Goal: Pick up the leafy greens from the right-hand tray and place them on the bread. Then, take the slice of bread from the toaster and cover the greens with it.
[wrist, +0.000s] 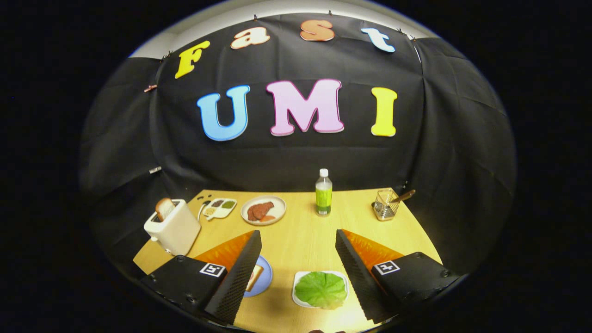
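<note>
A green lettuce leaf (321, 289) lies on a white tray (300, 277) on the wooden table, low between my fingers, nearer the right one. A bread slice (254, 277) rests on a blue plate (264, 276), half hidden behind my left finger (240, 277). At the table's left stands a white toaster (172, 227) with a slice of bread (164, 208) sticking up out of its slot. My gripper (298, 237) is open, held above the table, and nothing is between its fingers.
Farther back on the table are a plate with meat slices (263, 210), a small divided dish of sauces (220, 207), a green bottle with a white cap (323, 193) and a clear holder with a wooden utensil (386, 204).
</note>
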